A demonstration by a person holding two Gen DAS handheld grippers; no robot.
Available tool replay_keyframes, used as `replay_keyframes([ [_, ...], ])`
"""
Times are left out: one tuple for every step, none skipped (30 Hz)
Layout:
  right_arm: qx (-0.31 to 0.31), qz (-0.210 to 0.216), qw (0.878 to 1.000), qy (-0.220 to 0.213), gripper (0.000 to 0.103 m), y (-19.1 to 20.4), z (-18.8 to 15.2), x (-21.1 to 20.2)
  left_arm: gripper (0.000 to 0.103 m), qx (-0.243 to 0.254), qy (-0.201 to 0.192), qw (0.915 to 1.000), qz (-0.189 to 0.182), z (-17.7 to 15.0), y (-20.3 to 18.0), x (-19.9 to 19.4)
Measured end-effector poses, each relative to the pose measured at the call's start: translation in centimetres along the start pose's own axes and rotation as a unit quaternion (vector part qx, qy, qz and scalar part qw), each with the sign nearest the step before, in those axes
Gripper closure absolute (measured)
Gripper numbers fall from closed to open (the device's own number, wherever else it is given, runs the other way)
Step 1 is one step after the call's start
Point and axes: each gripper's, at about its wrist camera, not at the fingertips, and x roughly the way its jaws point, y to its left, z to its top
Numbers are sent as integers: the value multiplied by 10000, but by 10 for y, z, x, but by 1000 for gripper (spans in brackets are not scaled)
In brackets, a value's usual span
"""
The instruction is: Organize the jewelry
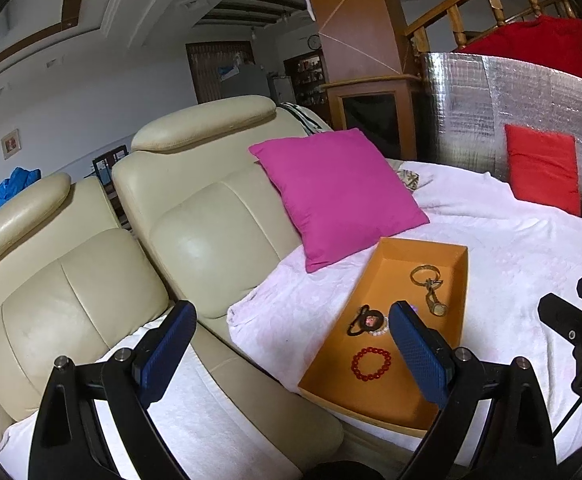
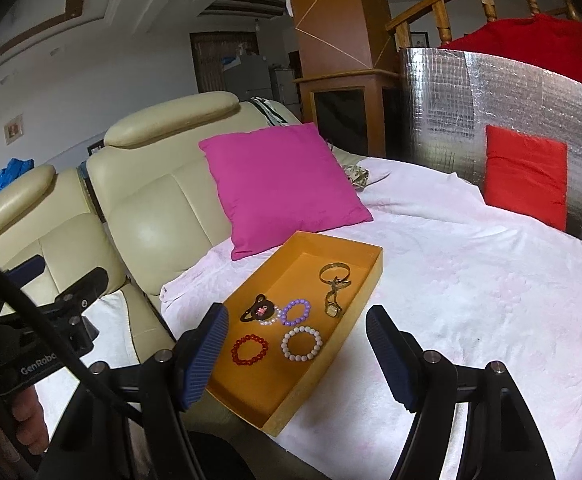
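An orange tray [image 2: 365, 245] lies on a white blanket on the sofa. In it lie a red bead bracelet [image 2: 249, 350], a white bead bracelet [image 2: 302, 344], a purple bead bracelet [image 2: 295, 312], a black hair tie with a pink charm [image 2: 257, 310] and a gold watch [image 2: 333, 288]. My right gripper [image 2: 297, 354] is open and empty, just above the tray's near end. My left gripper [image 1: 291, 354] is open and empty, left of the tray [image 1: 423, 245]; its right finger hides part of the tray. The red bracelet [image 1: 372, 363], hair tie [image 1: 367, 320] and watch [image 1: 429, 286] show there.
A pink cushion [image 2: 283, 184] leans behind the tray. A red cushion [image 2: 525, 174] rests against a silver foil panel [image 2: 471, 112] at the back right. Cream leather sofa backs [image 1: 195, 216] rise at left. The white blanket [image 2: 471, 280] spreads to the right.
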Motion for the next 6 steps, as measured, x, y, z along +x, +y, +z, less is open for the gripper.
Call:
replay_keyframes([
  [39,-11,10000,-3,28,-6,-1,-1,6,47,-10,10000,-9,1,-5,0],
  [104,-31,9999,-18,28,-13,-3,-3,6,141,-33,9999,-22,2,-15,-2],
  [185,-65,9998,-48,28,-23,-5,-7,6,232,-71,9997,-91,3,-25,-4],
  [250,-110,9996,-77,28,-32,-6,-10,6,351,-128,9990,-227,4,-37,-7],
  [338,-220,9991,-120,28,-48,-9,-17,6,434,-159,9983,-363,6,-49,-9],
  [407,-324,9985,-156,28,-59,-12,-22,6,489,-180,9971,-549,8,-63,-11],
])
